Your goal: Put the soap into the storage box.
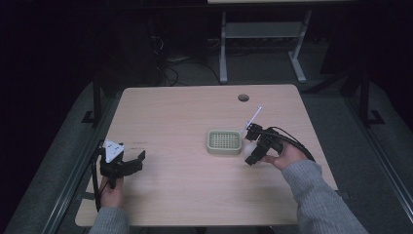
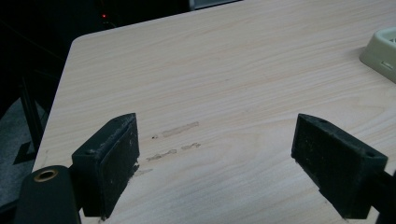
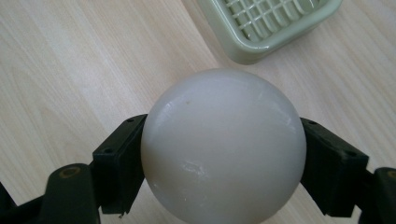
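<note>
A white ball [image 3: 223,144] sits squarely between the two black jaws of the right gripper [image 3: 223,158], its sides pressed against both pads [image 3: 122,161] so that it fills the whole gap; the jaws are closed on it at about its widest part, and its rounded front bulges out past their tips; in the high view the right gripper [image 1: 254,146] is held by the person's right hand [image 1: 287,157] just to the right of a pale green tray [image 1: 224,141] with a gridded insert, the ball [image 1: 250,148] only a small pale spot there; seen from the right gripper, a corner of the tray [image 3: 261,35] lies just beyond the ball, apart from it, on the light wooden table [image 3: 70,70]; the left gripper [image 1: 127,163] rests low at the near left of the table [image 1: 195,112], well apart from the tray, gripped by the left hand [image 1: 112,192]; its jaws stand wide apart with only bare tabletop [image 2: 210,93] and some faint scuff marks [image 2: 175,140] between them; the tray's edge [image 2: 380,53] shows far off at the right of that view
</note>
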Action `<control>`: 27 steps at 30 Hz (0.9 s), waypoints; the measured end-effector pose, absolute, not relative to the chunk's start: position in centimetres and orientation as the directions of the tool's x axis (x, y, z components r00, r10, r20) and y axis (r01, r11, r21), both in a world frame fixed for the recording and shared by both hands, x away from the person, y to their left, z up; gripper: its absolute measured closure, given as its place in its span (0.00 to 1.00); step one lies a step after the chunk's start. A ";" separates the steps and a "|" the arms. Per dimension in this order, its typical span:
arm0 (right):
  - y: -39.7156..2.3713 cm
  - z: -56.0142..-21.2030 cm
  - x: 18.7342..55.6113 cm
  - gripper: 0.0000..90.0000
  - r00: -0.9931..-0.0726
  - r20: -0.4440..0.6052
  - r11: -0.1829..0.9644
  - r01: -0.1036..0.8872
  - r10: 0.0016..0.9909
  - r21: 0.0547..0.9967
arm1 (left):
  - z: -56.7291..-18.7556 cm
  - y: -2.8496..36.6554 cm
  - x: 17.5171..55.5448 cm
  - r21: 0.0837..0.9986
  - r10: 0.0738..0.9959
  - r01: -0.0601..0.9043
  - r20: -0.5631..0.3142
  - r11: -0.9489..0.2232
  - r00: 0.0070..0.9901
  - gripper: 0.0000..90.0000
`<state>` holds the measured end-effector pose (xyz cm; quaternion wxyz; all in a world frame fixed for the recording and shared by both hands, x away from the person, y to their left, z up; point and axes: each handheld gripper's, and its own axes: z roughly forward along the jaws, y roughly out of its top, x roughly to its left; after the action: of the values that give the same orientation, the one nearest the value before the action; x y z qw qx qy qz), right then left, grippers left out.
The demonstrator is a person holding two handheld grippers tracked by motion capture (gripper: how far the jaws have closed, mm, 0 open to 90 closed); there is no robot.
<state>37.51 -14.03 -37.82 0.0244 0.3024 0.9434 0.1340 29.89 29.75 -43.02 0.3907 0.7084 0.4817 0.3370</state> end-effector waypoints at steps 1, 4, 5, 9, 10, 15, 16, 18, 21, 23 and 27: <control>-13.9 -37.8 37.6 0.25 -0.816 0.032 0.783 0.563 0.577 0.264 | -43.0 29.8 29.9 0.878 0.946 0.419 0.101 -0.230 0.309 0.16; -13.7 -37.7 37.8 0.25 -0.818 0.037 0.784 0.562 0.574 0.265 | -43.0 29.8 29.9 0.880 0.948 0.419 0.097 -0.225 0.305 0.16; -13.6 -37.6 37.9 0.25 -0.820 0.035 0.786 0.559 0.572 0.263 | -43.0 29.8 29.9 0.880 0.948 0.419 0.097 -0.225 0.305 0.16; -13.3 -37.4 38.1 0.25 -0.821 0.035 0.787 0.557 0.569 0.267 | -43.0 29.8 29.9 0.880 0.948 0.420 0.095 -0.223 0.304 0.16; -13.3 -37.4 38.2 0.25 -0.821 0.036 0.787 0.558 0.570 0.265 | -43.0 29.8 29.9 0.880 0.947 0.419 0.097 -0.225 0.305 0.16; -13.0 -37.1 38.5 0.25 -0.823 0.042 0.787 0.555 0.566 0.271 | -43.0 29.8 29.9 0.880 0.947 0.419 0.097 -0.225 0.306 0.16; -13.0 -37.1 38.6 0.25 -0.823 0.041 0.788 0.555 0.566 0.269 | -43.0 29.8 29.9 0.880 0.947 0.418 0.098 -0.226 0.305 0.16; -12.9 -37.1 38.7 0.25 -0.824 0.040 0.789 0.554 0.565 0.265 | -43.0 29.8 29.9 0.880 0.947 0.418 0.098 -0.226 0.305 0.16; -12.7 -37.0 38.9 0.25 -0.825 0.037 0.790 0.553 0.565 0.265 | -43.0 29.8 29.9 0.880 0.947 0.418 0.099 -0.226 0.305 0.16; -12.6 -36.8 38.9 0.25 -0.826 0.038 0.792 0.551 0.562 0.262 | -43.0 29.8 29.9 0.880 0.948 0.419 0.096 -0.224 0.304 0.16; -12.2 -36.6 39.2 0.25 -0.829 0.032 0.796 0.546 0.558 0.260 | -43.0 29.8 29.9 0.880 0.947 0.418 0.098 -0.226 0.306 0.16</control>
<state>39.16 -12.22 -36.57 0.0232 0.2915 0.9474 0.1299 29.87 29.81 -42.96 0.3921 0.7065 0.4830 0.3374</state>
